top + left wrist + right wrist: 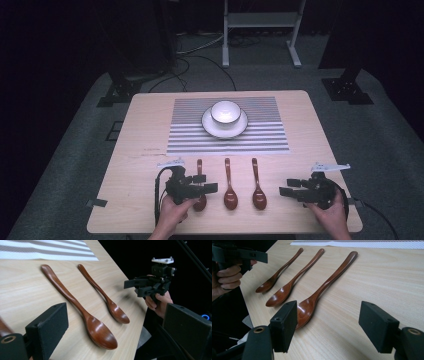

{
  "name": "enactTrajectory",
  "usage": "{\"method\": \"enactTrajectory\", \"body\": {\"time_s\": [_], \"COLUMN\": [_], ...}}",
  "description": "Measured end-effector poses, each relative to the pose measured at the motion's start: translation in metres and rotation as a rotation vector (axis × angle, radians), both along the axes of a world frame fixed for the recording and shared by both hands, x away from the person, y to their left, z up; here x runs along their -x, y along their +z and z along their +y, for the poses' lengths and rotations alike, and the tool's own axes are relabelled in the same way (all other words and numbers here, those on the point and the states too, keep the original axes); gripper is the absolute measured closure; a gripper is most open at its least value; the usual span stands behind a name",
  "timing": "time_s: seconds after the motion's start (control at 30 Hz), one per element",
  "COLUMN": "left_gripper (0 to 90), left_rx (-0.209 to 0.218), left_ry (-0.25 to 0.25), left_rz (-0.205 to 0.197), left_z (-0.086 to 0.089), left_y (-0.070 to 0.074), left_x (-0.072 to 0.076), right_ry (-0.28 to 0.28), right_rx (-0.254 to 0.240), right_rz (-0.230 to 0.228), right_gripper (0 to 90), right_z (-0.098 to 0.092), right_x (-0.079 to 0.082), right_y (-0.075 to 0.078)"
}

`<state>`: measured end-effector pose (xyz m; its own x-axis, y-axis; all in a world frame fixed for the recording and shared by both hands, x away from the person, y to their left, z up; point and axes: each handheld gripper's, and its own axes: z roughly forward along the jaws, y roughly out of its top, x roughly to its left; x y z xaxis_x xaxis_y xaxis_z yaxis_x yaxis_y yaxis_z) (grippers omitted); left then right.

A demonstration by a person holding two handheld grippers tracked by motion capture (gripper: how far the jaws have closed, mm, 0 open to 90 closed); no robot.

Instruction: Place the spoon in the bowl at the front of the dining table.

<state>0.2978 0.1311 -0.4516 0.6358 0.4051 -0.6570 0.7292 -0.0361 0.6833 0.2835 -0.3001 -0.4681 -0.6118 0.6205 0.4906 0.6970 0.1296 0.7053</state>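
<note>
Three dark wooden spoons lie side by side near the table's front edge, handles pointing away: the left spoon, the middle spoon and the right spoon. My left gripper hovers over the left spoon's bowl, pointing right, open and holding nothing. In the left gripper view the middle spoon and right spoon lie ahead between its wide jaws. My right gripper stands open to the right of the spoons, pointing left at them. The right spoon lies just ahead of its left jaw.
A white bowl sits on a white plate on a striped placemat at the far half of the table. The table's front edge runs close behind both hands. Bare wood lies between the spoons and the mat.
</note>
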Motion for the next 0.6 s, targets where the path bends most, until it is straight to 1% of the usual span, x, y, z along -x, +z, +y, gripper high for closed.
{"method": "enactTrajectory", "body": {"time_s": [0.17, 0.27, 0.37, 0.6], "left_gripper": [5.1, 5.1, 5.2, 5.2], "left_rx": [-0.01, -0.007, -0.001, 0.009], "left_ry": [-0.04, -0.065, -0.082, -0.126], "left_rz": [0.012, 0.019, 0.027, 0.063], "left_z": [-0.015, -0.023, -0.028, -0.04], "left_y": [-0.002, -0.002, -0.003, -0.007], "left_x": [0.001, 0.003, 0.005, 0.008], "right_ry": [0.003, 0.005, 0.006, 0.007], "right_rx": [-0.001, 0.003, 0.003, 0.005], "right_rz": [0.004, 0.002, 0.003, 0.004], "right_gripper": [30.0, 30.0, 30.0, 30.0], "right_z": [0.0, 0.0, 0.001, 0.001], "right_x": [-0.001, -0.001, 0.0, 0.0], "right_y": [-0.001, 0.0, 0.0, 0.0]}}
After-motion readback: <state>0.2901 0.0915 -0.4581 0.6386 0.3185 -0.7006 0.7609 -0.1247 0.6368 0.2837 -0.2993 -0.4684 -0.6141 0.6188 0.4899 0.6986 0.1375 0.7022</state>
